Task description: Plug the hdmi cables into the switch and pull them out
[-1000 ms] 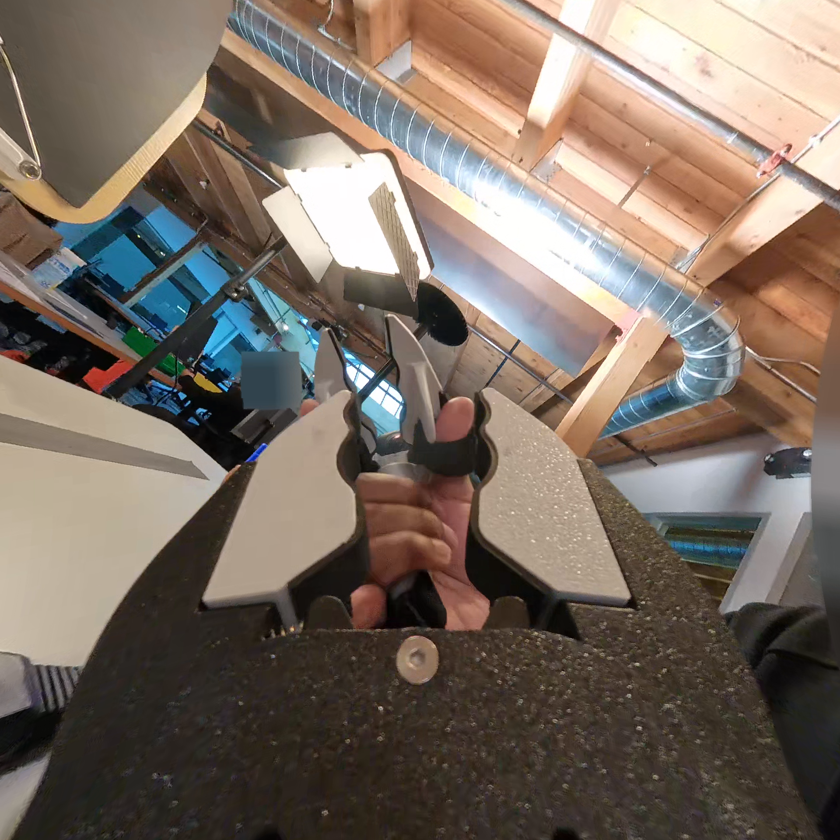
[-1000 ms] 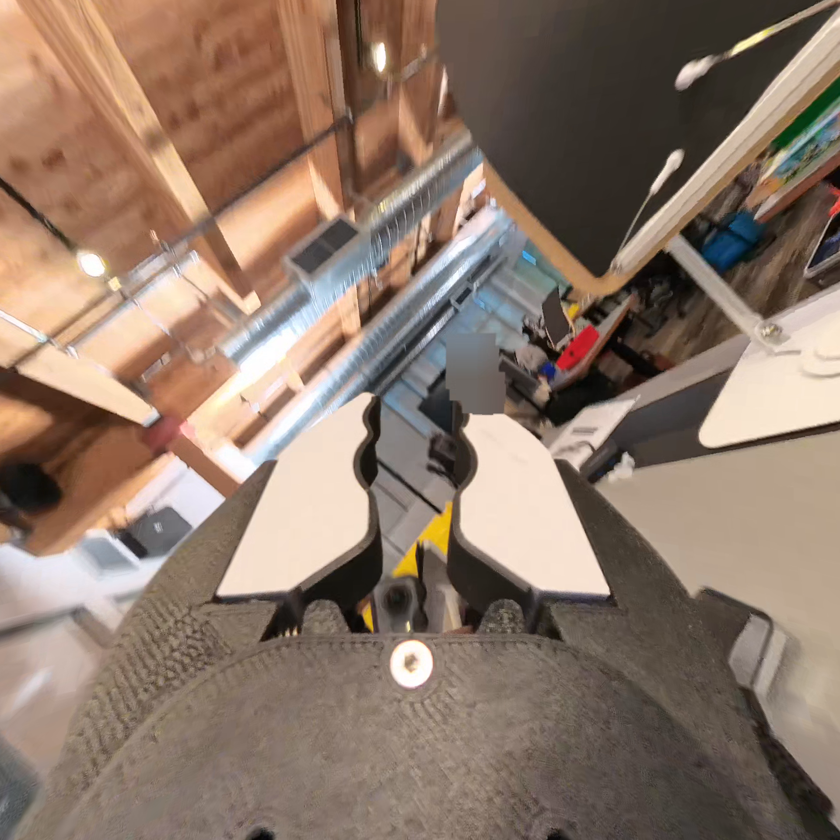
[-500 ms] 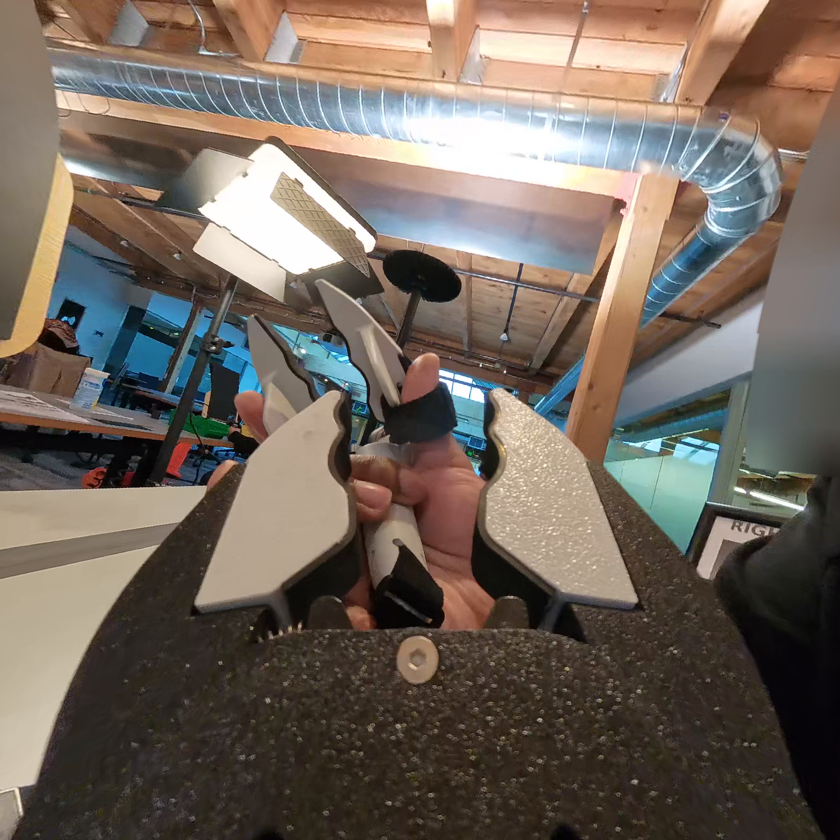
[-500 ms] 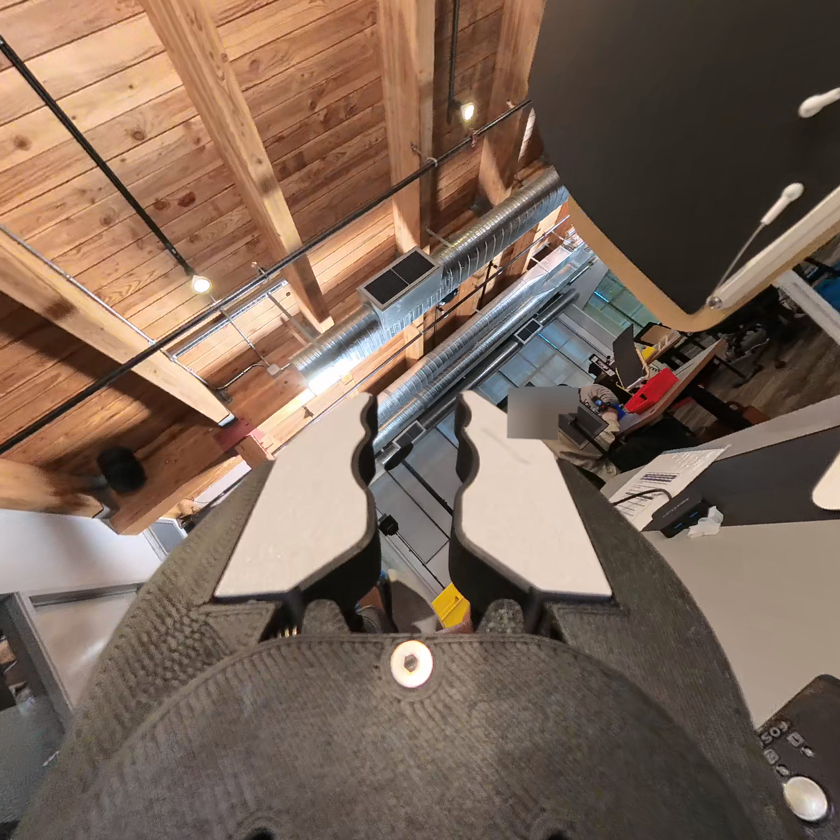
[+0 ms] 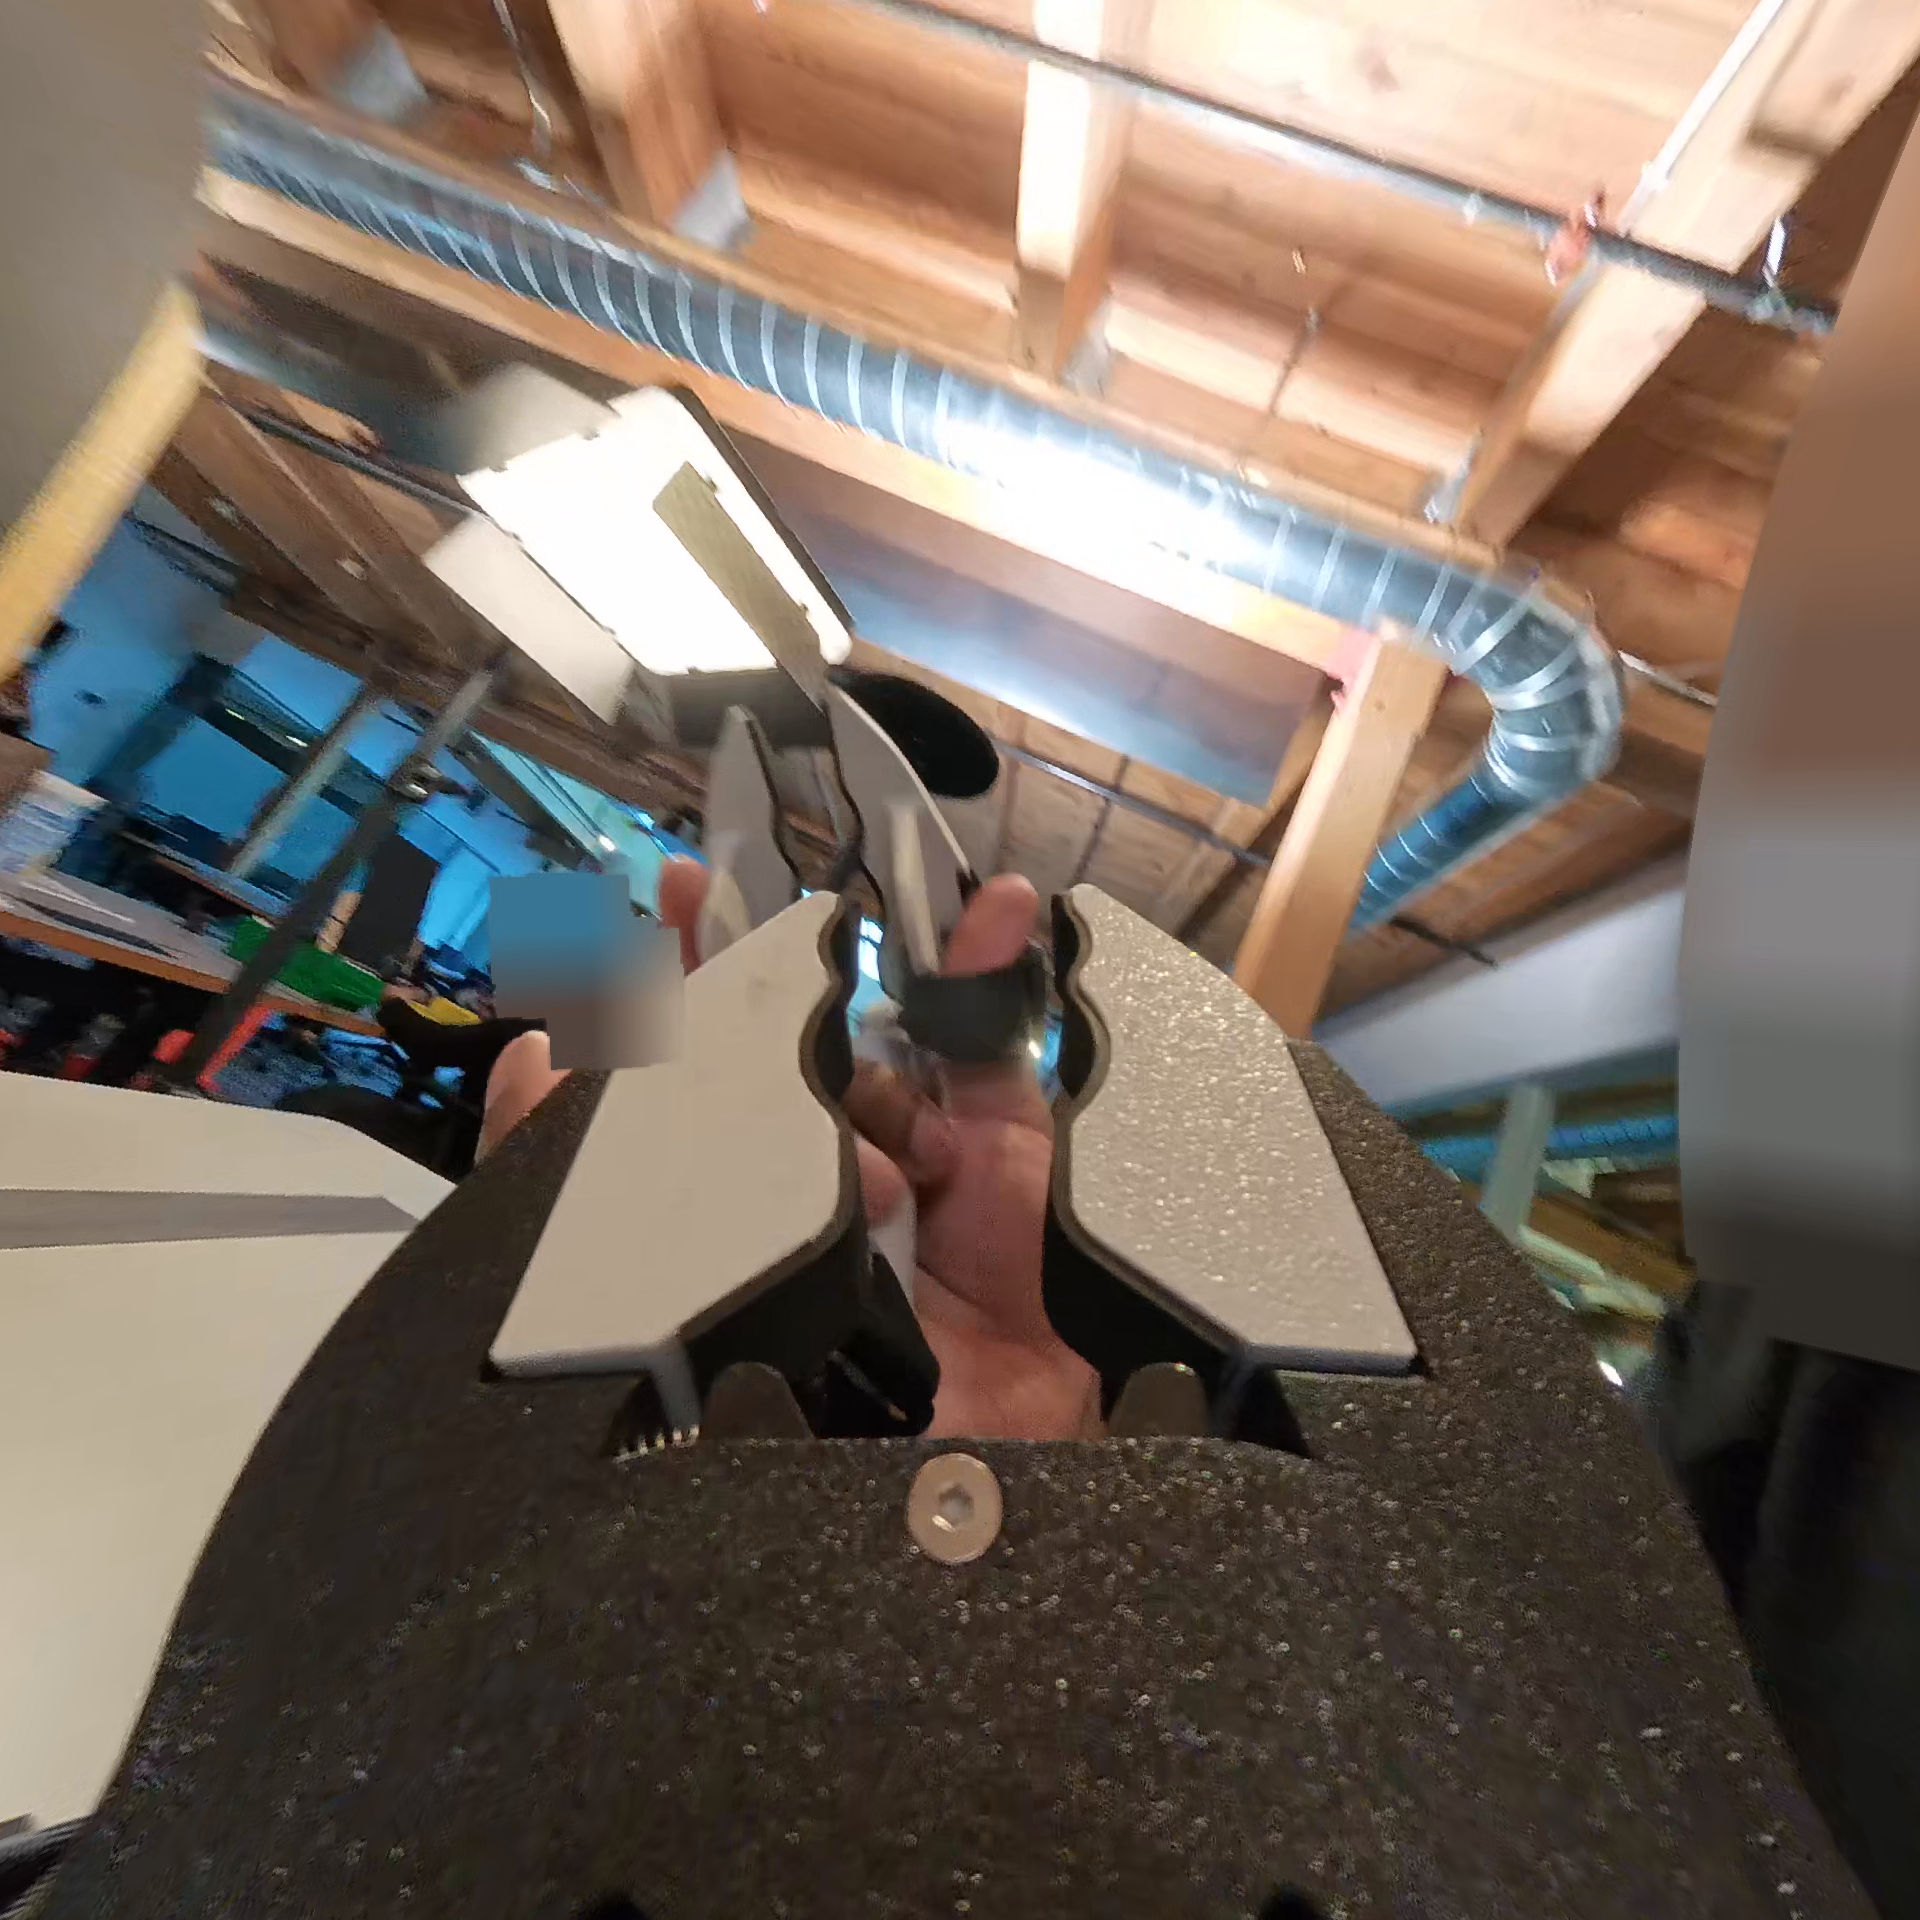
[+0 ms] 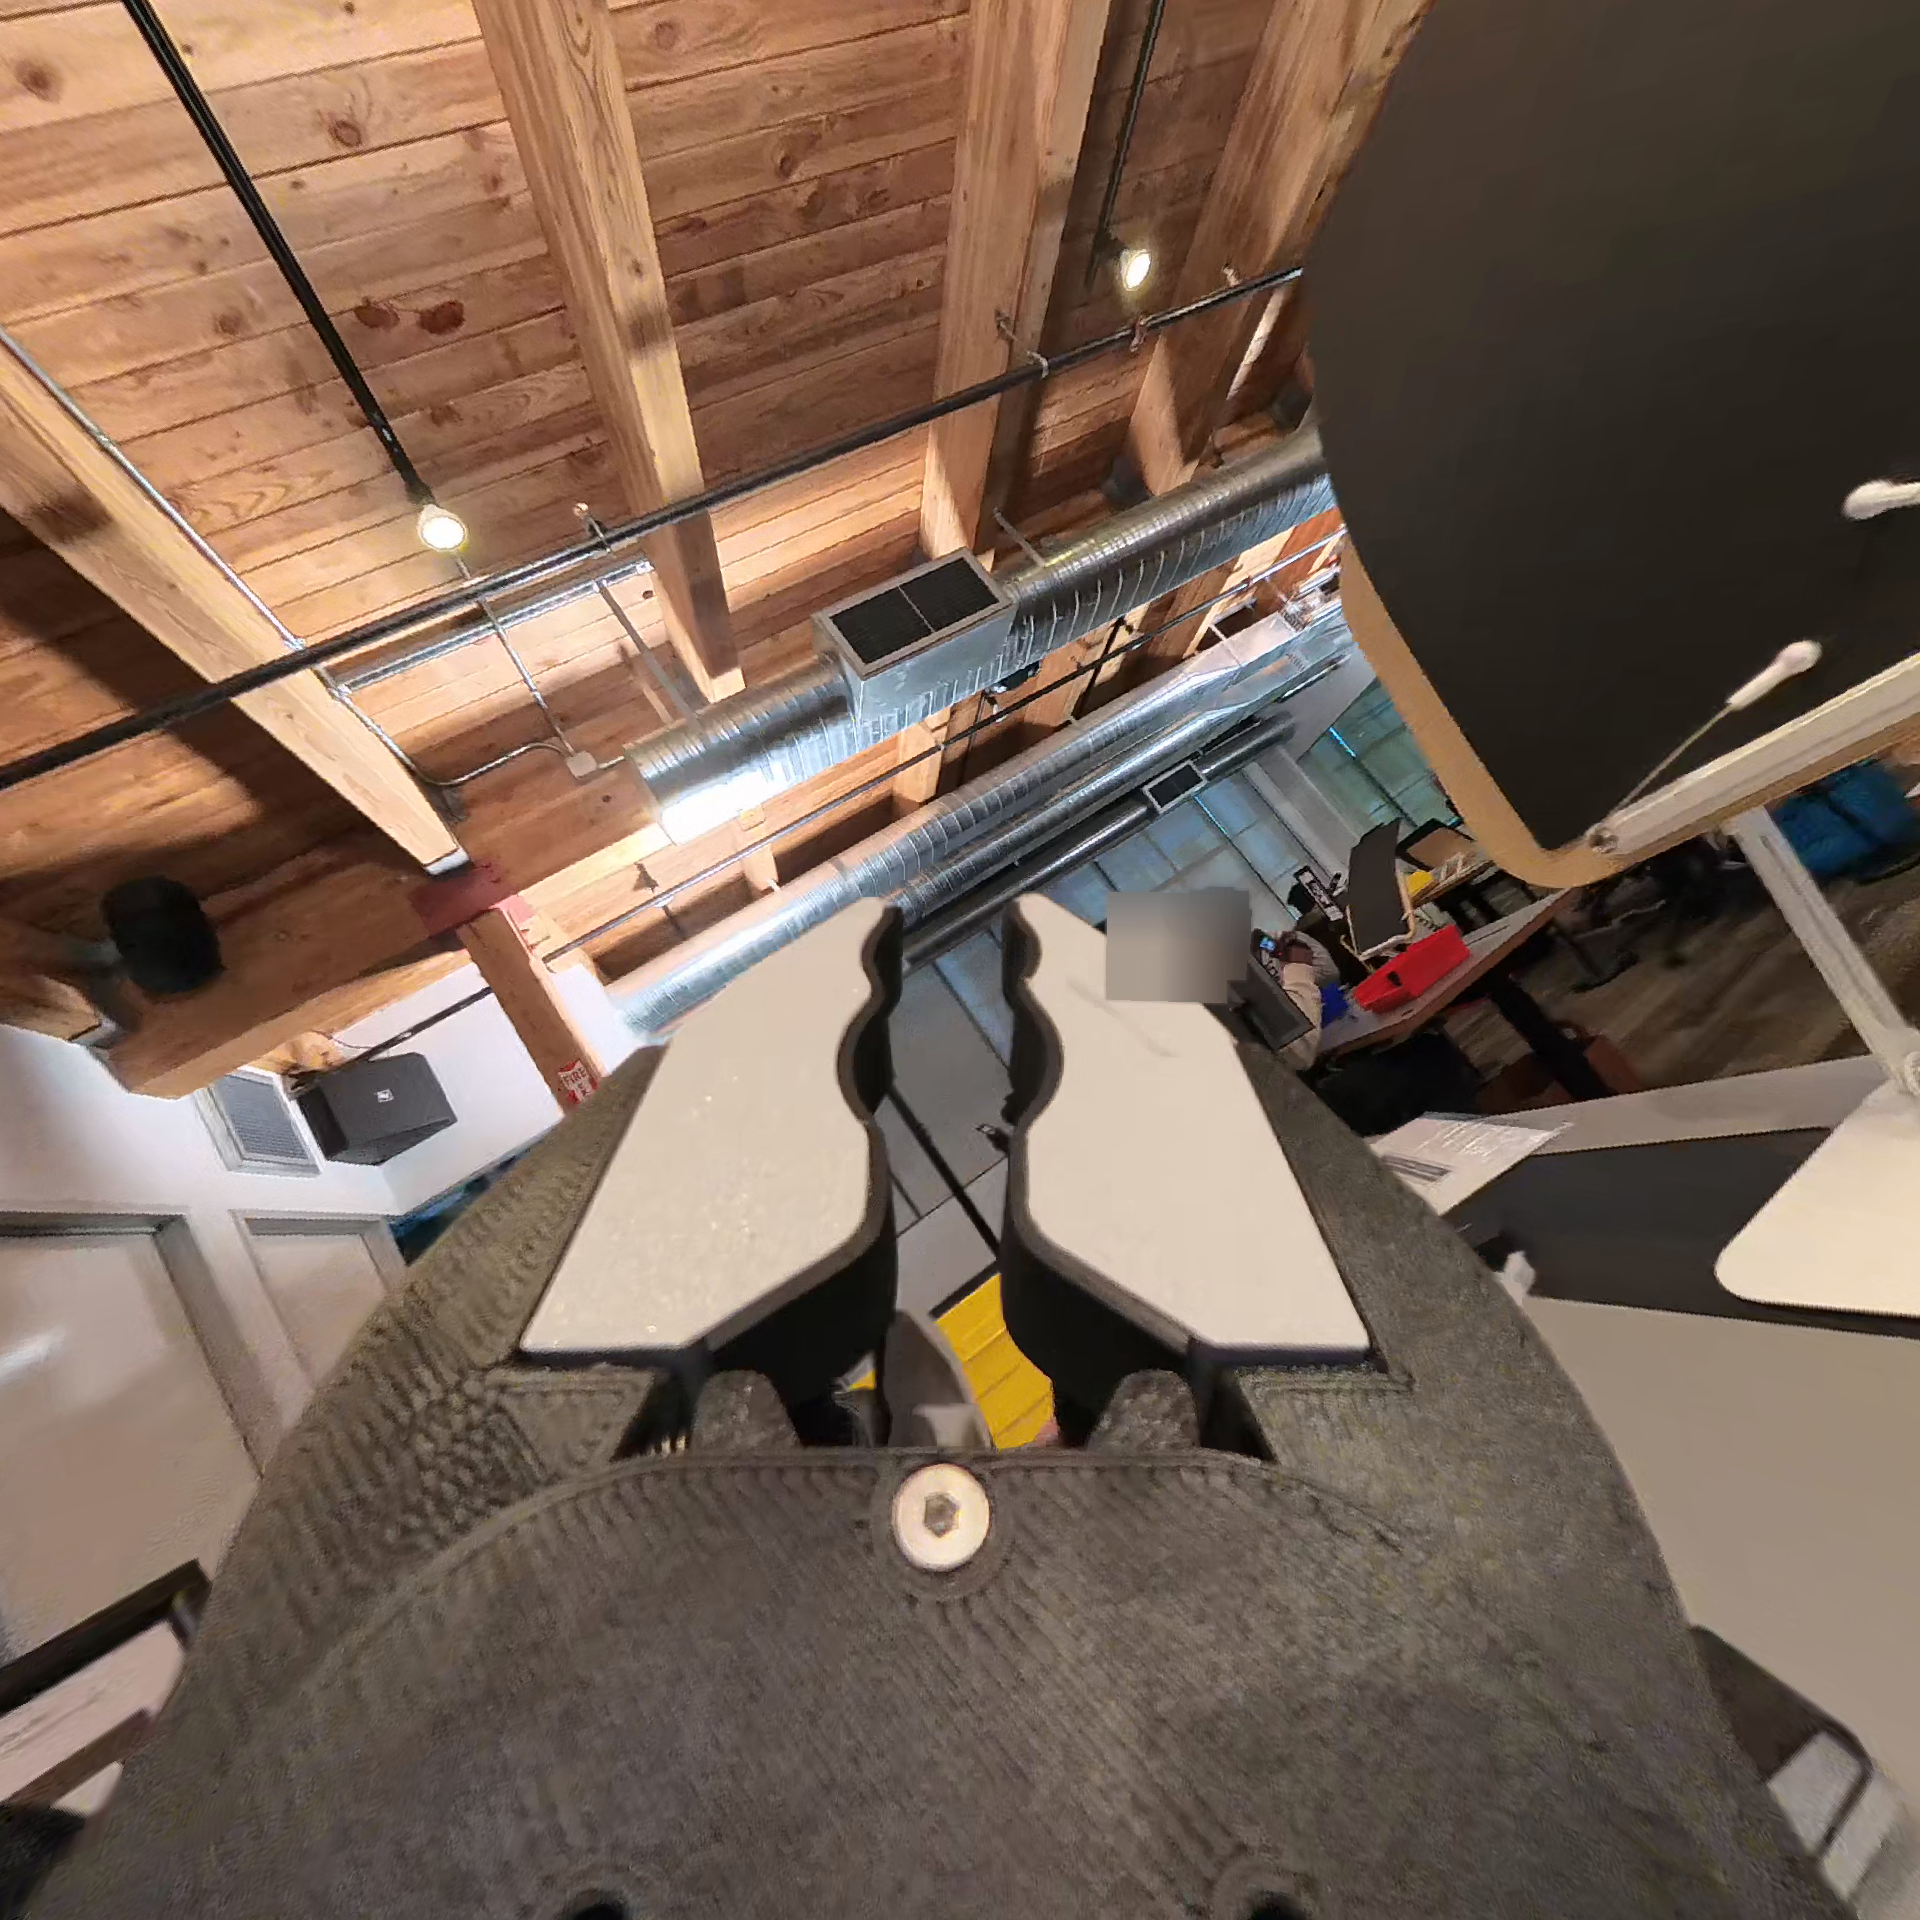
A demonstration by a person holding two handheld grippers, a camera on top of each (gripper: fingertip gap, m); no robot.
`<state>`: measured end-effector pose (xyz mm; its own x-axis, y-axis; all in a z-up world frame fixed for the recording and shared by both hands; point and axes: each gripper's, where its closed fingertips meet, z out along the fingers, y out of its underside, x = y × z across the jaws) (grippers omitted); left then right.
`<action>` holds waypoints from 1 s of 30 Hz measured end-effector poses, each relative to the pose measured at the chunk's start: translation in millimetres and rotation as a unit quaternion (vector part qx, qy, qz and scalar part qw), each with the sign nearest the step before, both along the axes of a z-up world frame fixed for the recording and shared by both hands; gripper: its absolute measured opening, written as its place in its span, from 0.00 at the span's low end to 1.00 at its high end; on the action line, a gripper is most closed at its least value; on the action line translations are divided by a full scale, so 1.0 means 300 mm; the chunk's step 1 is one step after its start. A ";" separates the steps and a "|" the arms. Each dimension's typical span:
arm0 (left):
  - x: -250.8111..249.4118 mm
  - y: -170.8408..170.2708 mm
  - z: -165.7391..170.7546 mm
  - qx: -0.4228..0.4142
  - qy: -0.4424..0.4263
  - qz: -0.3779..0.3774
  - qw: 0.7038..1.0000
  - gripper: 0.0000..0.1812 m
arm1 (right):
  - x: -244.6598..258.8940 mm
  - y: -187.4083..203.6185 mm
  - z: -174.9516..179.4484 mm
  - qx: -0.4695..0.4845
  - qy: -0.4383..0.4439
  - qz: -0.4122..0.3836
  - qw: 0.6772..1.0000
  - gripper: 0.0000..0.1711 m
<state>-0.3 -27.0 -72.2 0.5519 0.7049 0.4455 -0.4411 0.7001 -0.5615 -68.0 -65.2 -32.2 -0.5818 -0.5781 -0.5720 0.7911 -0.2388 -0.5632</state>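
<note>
No HDMI cable and no switch shows in either view; both cameras point up at the wooden ceiling. My left gripper (image 5: 951, 914) is open and holds nothing. Just beyond it a bare hand (image 5: 977, 1195) grips the handle of my right gripper (image 5: 795, 727), which points upward. In the right wrist view my right gripper (image 6: 951, 920) is empty, its jaws a narrow gap apart. Only a yellow object (image 6: 977, 1351) far below shows through the gap.
A lit light panel (image 5: 623, 561) on a stand and a silver duct (image 5: 935, 416) hang overhead. A white table surface (image 5: 156, 1299) lies at the left. A dark board with a pale edge (image 6: 1610, 364) fills the upper right, above a white desk (image 6: 1662, 1455). A person (image 6: 1299, 987) sits far off. One gripper's finger ends stand about 9 cm off the other's.
Both cameras have swung while still pointing up; the left view is now tilted and blurred. The hand with the right gripper stays in front of the left gripper. Neither jaw gap has visibly changed.
</note>
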 end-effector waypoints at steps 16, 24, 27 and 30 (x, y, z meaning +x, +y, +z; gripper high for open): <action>0.153 -0.296 0.100 0.107 0.047 0.135 0.984 0.18 | 0.436 -0.060 -0.287 0.109 0.191 0.162 0.962 0.21; 0.183 -0.370 0.098 0.102 0.020 0.190 0.976 0.00 | 0.362 -0.040 -0.206 0.039 0.198 0.106 0.974 0.16; 0.178 -0.389 0.051 -0.019 -0.020 0.228 0.973 0.00 | 0.245 -0.056 -0.213 0.071 0.290 0.037 0.954 0.14; 0.100 -0.383 -0.073 -0.125 -0.132 0.200 0.963 0.00 | 0.158 -0.082 -0.322 0.148 0.418 0.017 0.896 0.15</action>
